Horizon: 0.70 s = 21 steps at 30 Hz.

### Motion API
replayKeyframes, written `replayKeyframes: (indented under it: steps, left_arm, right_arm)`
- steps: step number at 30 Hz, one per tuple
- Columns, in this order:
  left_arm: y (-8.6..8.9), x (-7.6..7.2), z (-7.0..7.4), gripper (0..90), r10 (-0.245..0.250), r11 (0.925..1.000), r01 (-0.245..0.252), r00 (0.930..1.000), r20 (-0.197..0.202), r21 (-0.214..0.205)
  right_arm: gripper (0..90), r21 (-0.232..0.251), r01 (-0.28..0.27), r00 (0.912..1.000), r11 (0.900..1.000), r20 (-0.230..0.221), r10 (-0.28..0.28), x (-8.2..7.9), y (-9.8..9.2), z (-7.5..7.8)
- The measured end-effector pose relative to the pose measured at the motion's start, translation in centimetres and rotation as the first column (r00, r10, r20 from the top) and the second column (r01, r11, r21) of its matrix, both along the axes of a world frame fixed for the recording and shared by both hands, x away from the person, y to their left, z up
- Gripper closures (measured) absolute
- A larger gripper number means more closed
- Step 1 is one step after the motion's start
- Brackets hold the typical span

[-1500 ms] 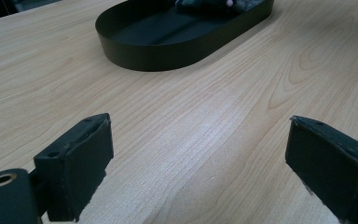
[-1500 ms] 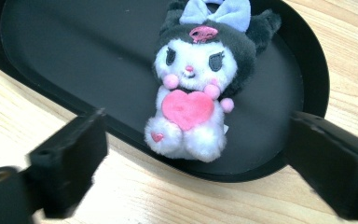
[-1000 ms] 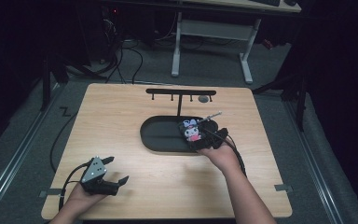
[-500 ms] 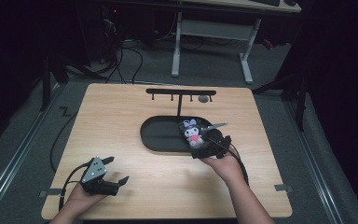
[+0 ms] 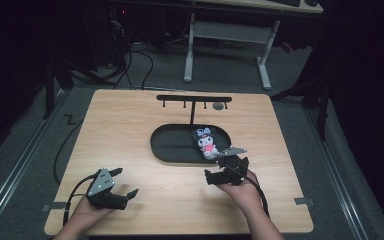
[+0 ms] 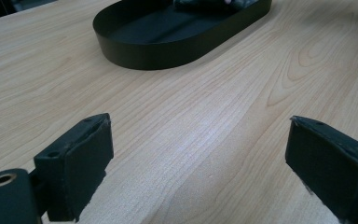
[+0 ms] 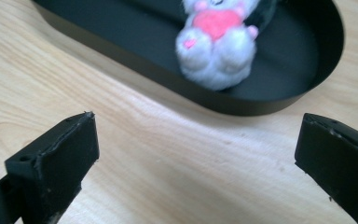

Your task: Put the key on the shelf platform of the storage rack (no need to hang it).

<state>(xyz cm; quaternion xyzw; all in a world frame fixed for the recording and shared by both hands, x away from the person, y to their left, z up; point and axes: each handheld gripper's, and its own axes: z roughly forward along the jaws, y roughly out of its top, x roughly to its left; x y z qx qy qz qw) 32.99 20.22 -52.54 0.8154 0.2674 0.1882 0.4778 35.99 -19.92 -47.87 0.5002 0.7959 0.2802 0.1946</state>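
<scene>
A small white and black plush toy with a pink front lies in the right half of a black oval tray at the table's middle. My right gripper is just in front of the tray's right end, open, with nothing between its jaws. In the right gripper view the plush toy rests against the tray wall, beyond the open right gripper. My left gripper rests open near the front left of the table. In the left gripper view the left gripper faces bare wood, with the tray farther off.
A black T-shaped rack with small hooks stands behind the tray. The wooden table has bare surface at left and in front. Cables trail off the front left edge. A desk frame stands on the floor beyond.
The right gripper has let go of the plush toy, left it in the tray and drawn back toward the person. The left gripper has stayed put.
</scene>
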Motion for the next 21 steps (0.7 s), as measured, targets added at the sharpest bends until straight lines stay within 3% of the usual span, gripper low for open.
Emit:
replayKeyframes:
  steps: [9, 15, 19, 21]
  left_arm:
    - [0.0, 0.0, 0.0, 8.4, -0.001, 1.0000, 0.001, 1.0000, 0.002, 0.003]
    - [0.0, 0.0, 0.0, 8.4, -0.002, 1.0000, 0.002, 1.0000, 0.001, 0.002]
    - [-0.1, 0.0, 0.0, 8.4, -0.003, 1.0000, 0.003, 1.0000, 0.004, 0.002]
    - [-0.1, 0.0, 0.0, 8.4, -0.004, 1.0000, 0.004, 1.0000, 0.005, 0.002]
  right_arm:
    - [0.0, 0.058, -0.004, 0.9972, 0.9983, 0.074, -0.001, -3.0, 0.2, -2.8]
    - [0.0, 0.058, -0.022, 0.9926, 0.9981, 0.120, 0.015, -4.2, 0.5, -3.6]
    - [0.0, 0.041, -0.036, 0.9802, 0.9985, 0.196, 0.027, -6.5, 0.6, -4.3]
    - [0.1, 0.030, -0.041, 0.9815, 0.9987, 0.188, 0.034, -6.7, 0.6, -4.3]
